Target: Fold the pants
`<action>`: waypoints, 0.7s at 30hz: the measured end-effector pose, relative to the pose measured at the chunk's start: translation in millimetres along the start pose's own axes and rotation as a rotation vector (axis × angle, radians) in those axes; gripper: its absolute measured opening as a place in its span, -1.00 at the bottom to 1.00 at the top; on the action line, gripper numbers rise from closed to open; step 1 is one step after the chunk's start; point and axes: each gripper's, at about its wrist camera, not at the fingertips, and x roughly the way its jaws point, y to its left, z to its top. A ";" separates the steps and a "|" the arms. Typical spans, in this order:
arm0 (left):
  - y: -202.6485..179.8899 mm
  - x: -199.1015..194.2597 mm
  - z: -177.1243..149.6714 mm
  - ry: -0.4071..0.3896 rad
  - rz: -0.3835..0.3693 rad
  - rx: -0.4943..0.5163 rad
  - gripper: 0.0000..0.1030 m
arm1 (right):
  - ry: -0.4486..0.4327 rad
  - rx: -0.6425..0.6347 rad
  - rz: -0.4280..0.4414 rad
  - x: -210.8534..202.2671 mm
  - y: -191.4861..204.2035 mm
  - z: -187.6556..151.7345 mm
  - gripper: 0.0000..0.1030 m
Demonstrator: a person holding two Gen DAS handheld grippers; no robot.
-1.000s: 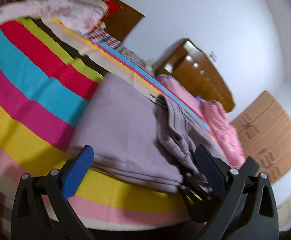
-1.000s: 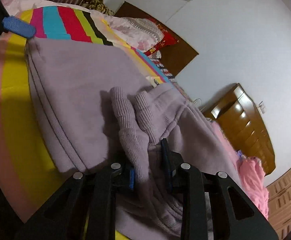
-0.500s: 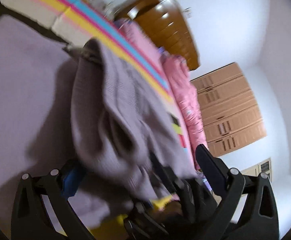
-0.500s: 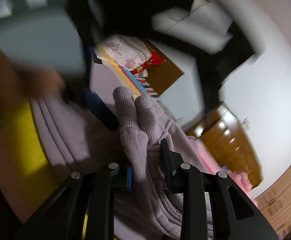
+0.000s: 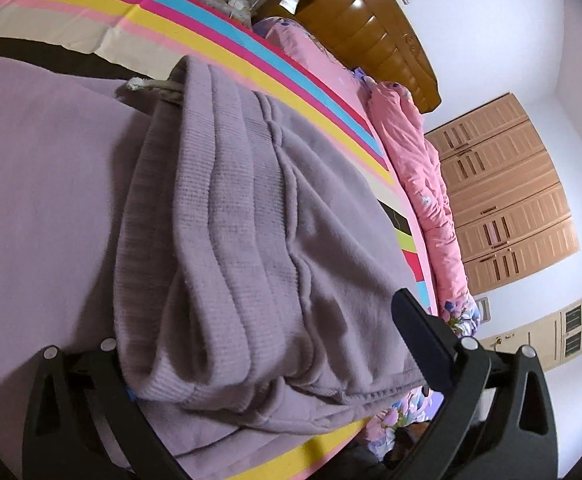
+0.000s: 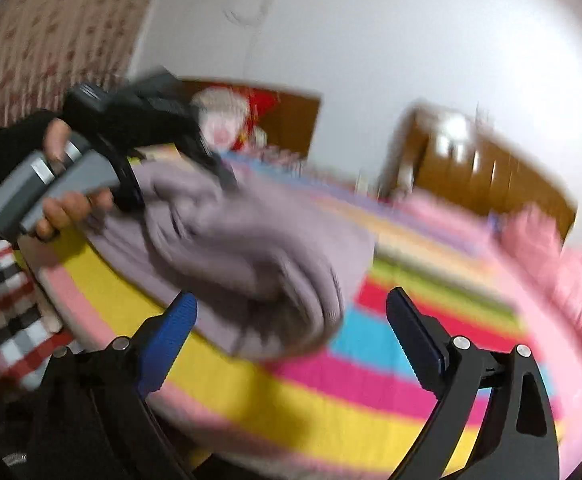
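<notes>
The mauve knitted cotton pants are lying on the striped multicoloured bed sheet, doubled into a thick stack with the ribbed cuffs on top. I am keeping my left gripper wide, its 2 fingers straddling the near edge of the stack without pinching it. My right gripper has just been opening; it is standing wide with nothing between its jaws, clear of the bundle. I am judging the fold nearly finished: only squaring or smoothing seems left.
</notes>
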 end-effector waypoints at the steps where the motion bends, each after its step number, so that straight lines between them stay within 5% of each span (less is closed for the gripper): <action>1: 0.4 0.9 1.3 -0.003 0.000 -0.003 0.97 | 0.016 0.038 0.020 2.2 -4.9 -3.1 0.70; 8: -7.3 1.0 -7.9 -0.025 0.046 0.031 0.93 | 0.110 0.210 -0.004 25.1 -27.6 -14.5 0.59; 9: -14.7 3.6 -9.8 -0.027 0.100 0.067 0.81 | 0.119 0.227 -0.007 31.1 -28.4 -13.4 0.59; 10: -24.9 5.2 -11.7 -0.039 0.200 0.127 -0.09 | 0.141 0.234 -0.020 37.3 -30.0 -12.8 0.59; 11: -34.7 6.2 -13.7 -0.048 0.241 0.173 -0.30 | 0.148 0.236 -0.020 43.9 -28.0 -12.9 0.59; 14: -78.4 -10.4 -16.1 -0.117 0.268 0.314 -0.45 | 0.151 0.223 -0.029 53.3 -21.6 -10.2 0.60; 17: -126.6 -51.8 -11.7 -0.221 0.176 0.408 -0.49 | 0.146 0.199 -0.036 60.9 -12.0 -1.6 0.61; 21: -126.4 -113.9 -15.2 -0.341 0.148 0.416 -0.50 | 0.139 0.085 -0.110 63.4 8.4 -4.5 0.61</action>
